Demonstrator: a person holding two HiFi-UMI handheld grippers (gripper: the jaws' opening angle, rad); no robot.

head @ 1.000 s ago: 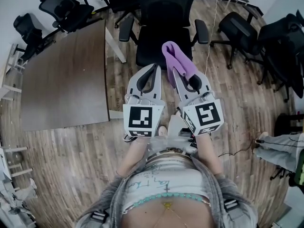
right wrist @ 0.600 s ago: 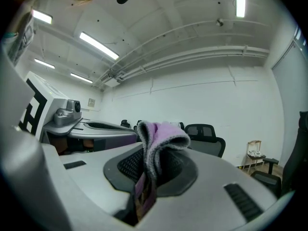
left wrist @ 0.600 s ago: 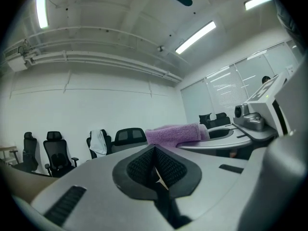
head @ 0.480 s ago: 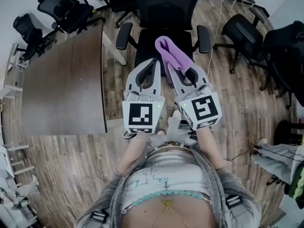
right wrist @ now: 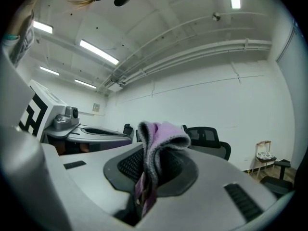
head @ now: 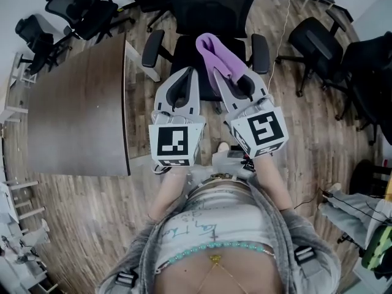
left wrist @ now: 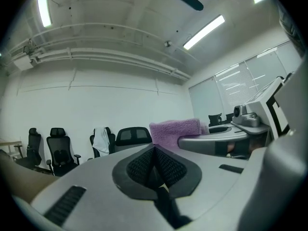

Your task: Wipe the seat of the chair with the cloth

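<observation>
Right gripper (head: 217, 75) has its jaws clamped on the folded purple cloth (right wrist: 154, 146), which sticks out past their tips (over the chair (head: 214, 8) seat, as only the head view shows). Left gripper (left wrist: 154, 153), just beside it, is pressed together with nothing between. The scrawl on the person's shirt (head: 205, 225) is unreadable.
</observation>
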